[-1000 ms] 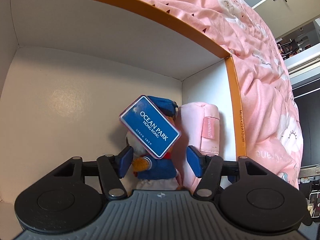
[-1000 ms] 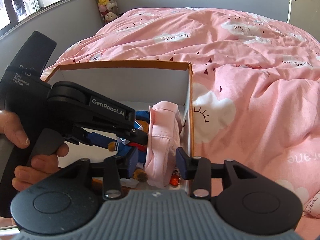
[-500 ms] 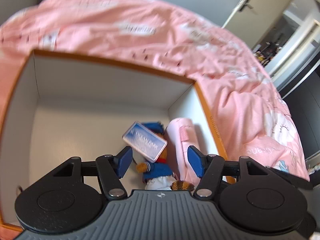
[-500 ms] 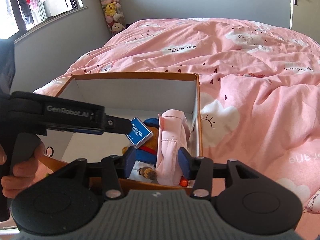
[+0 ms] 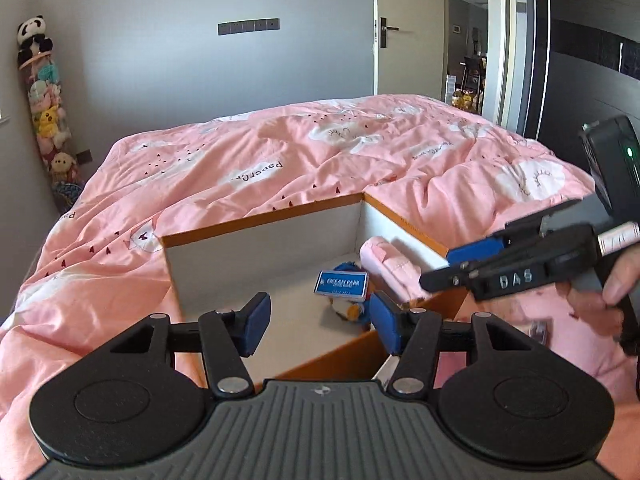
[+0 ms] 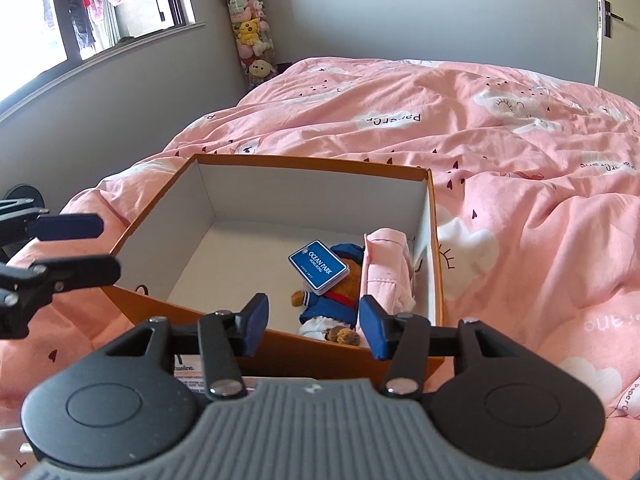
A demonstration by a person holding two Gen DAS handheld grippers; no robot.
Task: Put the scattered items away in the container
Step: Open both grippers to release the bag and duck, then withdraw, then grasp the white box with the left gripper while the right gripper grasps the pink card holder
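Note:
An orange-rimmed white box (image 5: 260, 220) (image 6: 308, 160) sits on the pink bed. In its right corner lie a plush toy in a blue sailor suit (image 5: 352, 310) (image 6: 328, 304), a blue "Ocean Park" tag (image 5: 341, 285) (image 6: 318, 266) and an upright pink pouch (image 5: 388, 268) (image 6: 386, 268). My left gripper (image 5: 320, 322) (image 6: 96, 248) hovers above the box's near-left side, jaws closing a little on nothing. My right gripper (image 6: 313, 322) (image 5: 452, 264) hangs over the near rim, above and short of the pouch, its jaws opening and empty.
A rumpled pink duvet (image 6: 540, 184) surrounds the box. A white printed packet (image 6: 188, 376) lies by the box's near wall. A tall tube of soft toys (image 6: 250, 32) stands against the grey wall, and a door (image 5: 408, 32) is beyond the bed.
My left gripper rose and backed out of the box while rolling level. My right gripper let go of the pink pouch, widened its jaws and drew back; the pouch stays in the box.

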